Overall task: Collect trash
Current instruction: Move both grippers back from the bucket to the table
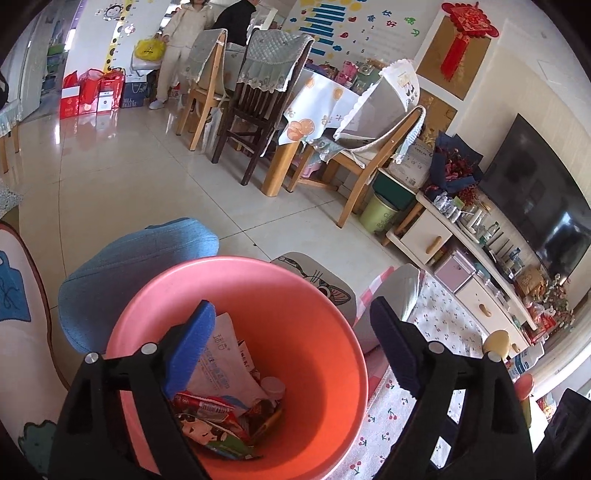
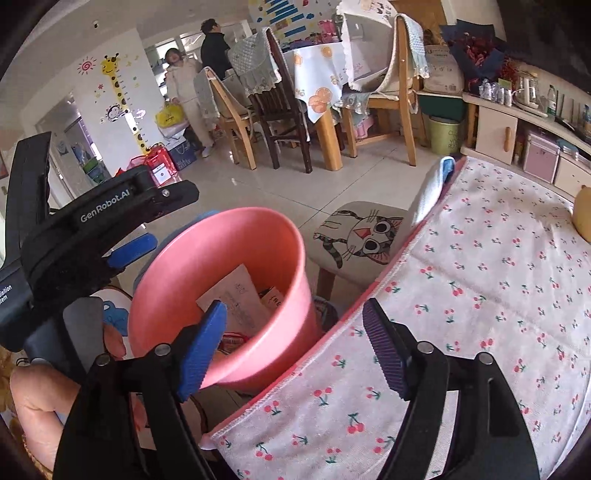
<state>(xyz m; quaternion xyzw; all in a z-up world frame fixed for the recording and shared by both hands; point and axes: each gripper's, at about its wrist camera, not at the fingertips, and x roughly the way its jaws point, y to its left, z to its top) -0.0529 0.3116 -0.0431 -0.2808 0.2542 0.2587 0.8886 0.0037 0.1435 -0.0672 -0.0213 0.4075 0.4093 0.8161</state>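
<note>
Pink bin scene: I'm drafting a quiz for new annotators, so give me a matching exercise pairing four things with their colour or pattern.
Things:
1. bin
2. tablecloth
3. stool
4. left gripper

Descriptions:
A. cartoon cat face
B. blue finger pads, open over the trash
C. plain pink
D. red cherries on white

Pairs: 1-C, 2-D, 3-A, 4-B

Legible markings:

- "GenRobot.AI", white lettering on the black body of the left gripper [image 2: 129,247], at 9 o'clock in the right wrist view.
- Partial white text ending "isition" and "tem" on the same body, at its left edge.
- Numerals 1, 2, 3 on the wall chart [image 1: 345,27], at 12 o'clock in the left wrist view.
- Print on the white paper packet [image 1: 218,363] in the pink bin [image 1: 303,332]: not readable.
</note>
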